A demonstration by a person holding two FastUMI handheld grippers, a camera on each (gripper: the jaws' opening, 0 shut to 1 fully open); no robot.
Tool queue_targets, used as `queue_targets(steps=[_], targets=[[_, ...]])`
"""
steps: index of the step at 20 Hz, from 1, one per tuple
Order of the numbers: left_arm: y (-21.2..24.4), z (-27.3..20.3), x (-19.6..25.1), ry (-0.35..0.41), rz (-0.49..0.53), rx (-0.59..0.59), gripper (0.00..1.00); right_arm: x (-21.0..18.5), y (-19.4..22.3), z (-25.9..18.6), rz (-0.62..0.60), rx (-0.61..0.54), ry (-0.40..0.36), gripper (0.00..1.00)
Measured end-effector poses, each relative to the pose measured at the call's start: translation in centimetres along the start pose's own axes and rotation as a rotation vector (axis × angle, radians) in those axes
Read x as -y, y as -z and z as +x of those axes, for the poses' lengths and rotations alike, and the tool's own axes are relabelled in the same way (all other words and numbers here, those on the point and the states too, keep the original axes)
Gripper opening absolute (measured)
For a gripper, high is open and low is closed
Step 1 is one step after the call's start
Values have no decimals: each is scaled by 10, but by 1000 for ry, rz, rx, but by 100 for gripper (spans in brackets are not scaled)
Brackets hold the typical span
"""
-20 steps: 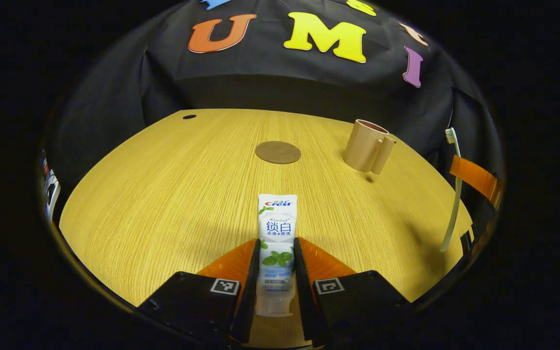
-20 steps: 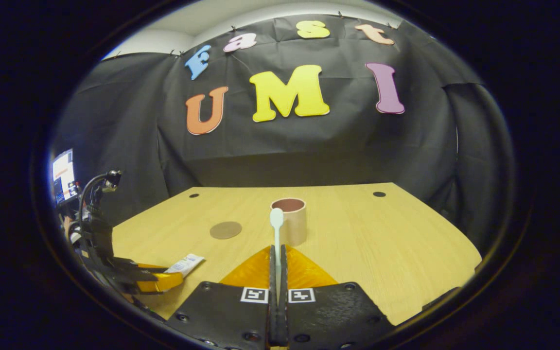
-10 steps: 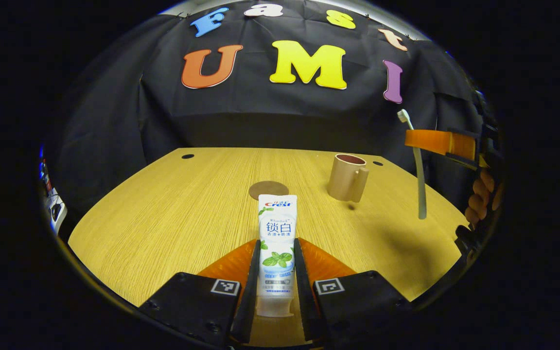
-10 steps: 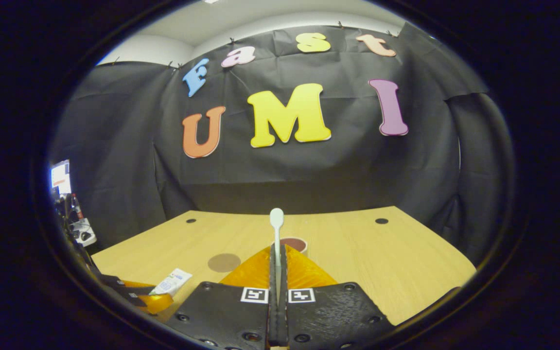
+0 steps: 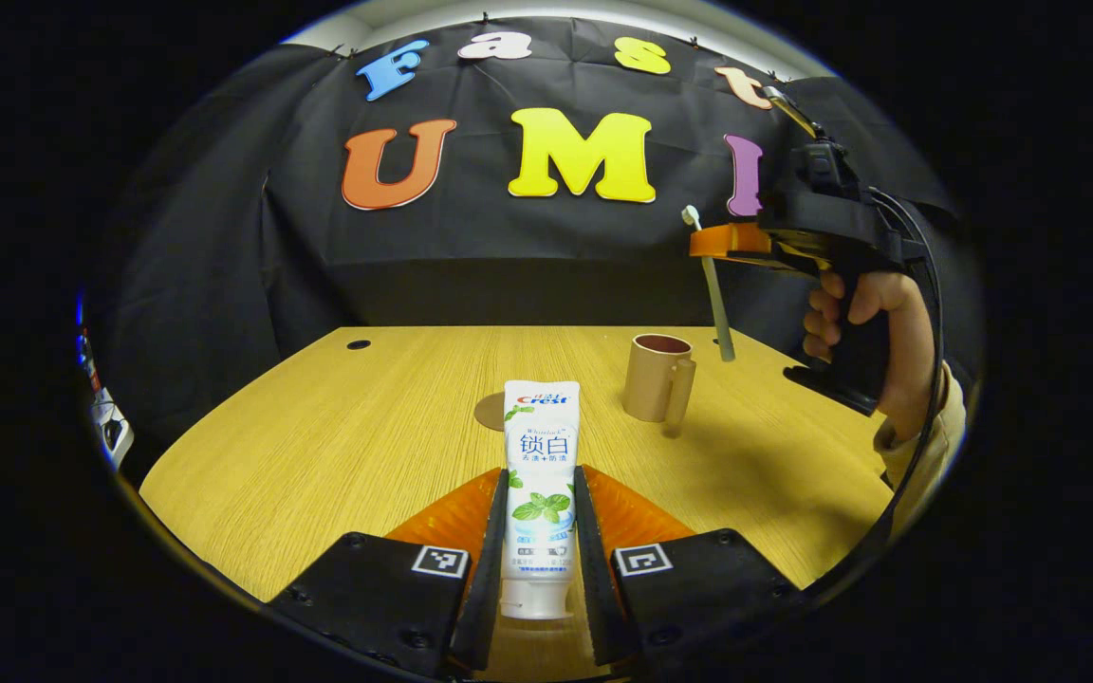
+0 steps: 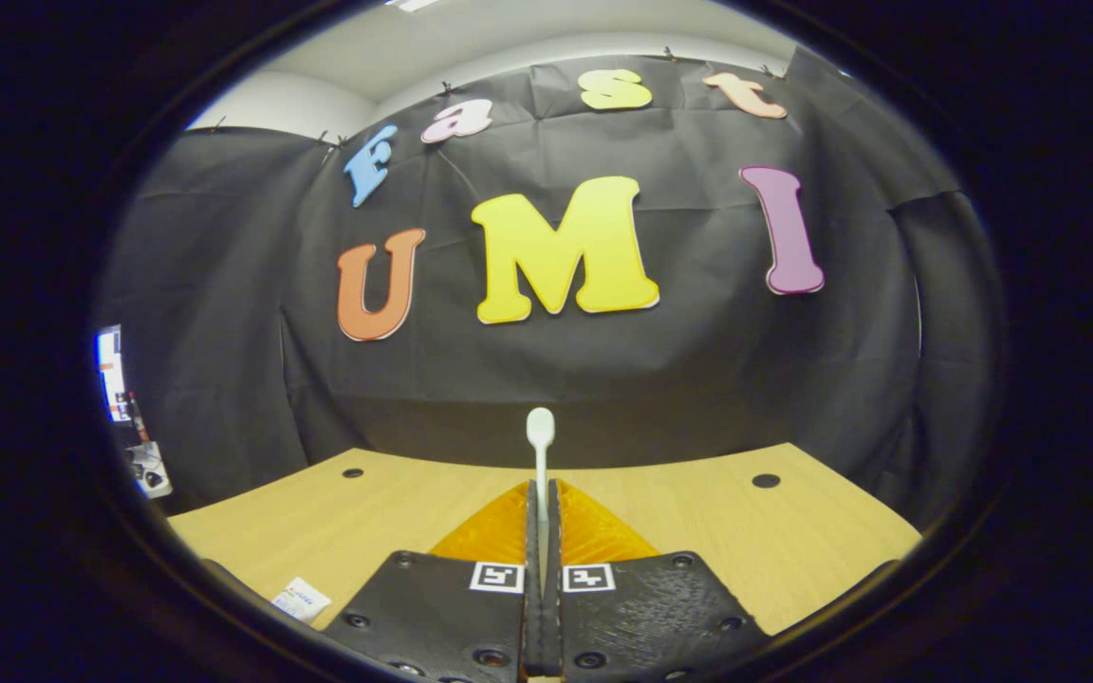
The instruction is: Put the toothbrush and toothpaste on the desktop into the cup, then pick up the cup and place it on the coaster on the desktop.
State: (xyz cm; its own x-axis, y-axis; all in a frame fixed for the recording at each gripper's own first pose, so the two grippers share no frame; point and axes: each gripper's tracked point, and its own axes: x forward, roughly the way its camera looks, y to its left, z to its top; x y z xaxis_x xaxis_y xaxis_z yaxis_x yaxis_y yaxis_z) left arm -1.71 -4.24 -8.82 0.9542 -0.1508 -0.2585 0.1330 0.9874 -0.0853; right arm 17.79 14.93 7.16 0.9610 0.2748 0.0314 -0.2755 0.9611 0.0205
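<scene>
While the left gripper (image 5: 539,531) pinches the toothpaste (image 5: 540,474) just above the desk (image 5: 319,446), the right gripper (image 5: 713,242) further back clamps the toothbrush (image 5: 715,299), hanging over the cup (image 5: 656,378) — so it's the loading step. Next: lower it handle-first inside. Count — one tube, one brush, one cup, one coaster (image 5: 489,412).

Lighting: overhead, even — counter (image 5: 338,427) brightly lit, cloth wall dim. Shadows: soft, cast by the cup (image 5: 657,377) toward the counter's right edge. Focus: sharp at centre. Distortion: strong fisheye — counter edges bow, detail smears at the rim.
</scene>
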Motion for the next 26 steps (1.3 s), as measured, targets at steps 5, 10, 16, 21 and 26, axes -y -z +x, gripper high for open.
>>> queue_targets(steps=[5,10,16,21,26], targets=[[-2,6,-4,-5,-6,0,42,-4,6,54,-36,-8,8,0],[-7,11,-12,-26,-21,9,42,-2,28,80,-36,-54,18,0],[-7,13,-10,-25,-20,6,42,7,41,80,-9,-91,23,3],[-12,15,-7,-30,-15,18,42,15,37,65,7,-70,25,22],[-24,23,-3,-29,-12,32,42,30,29,28,0,-6,46,87]])
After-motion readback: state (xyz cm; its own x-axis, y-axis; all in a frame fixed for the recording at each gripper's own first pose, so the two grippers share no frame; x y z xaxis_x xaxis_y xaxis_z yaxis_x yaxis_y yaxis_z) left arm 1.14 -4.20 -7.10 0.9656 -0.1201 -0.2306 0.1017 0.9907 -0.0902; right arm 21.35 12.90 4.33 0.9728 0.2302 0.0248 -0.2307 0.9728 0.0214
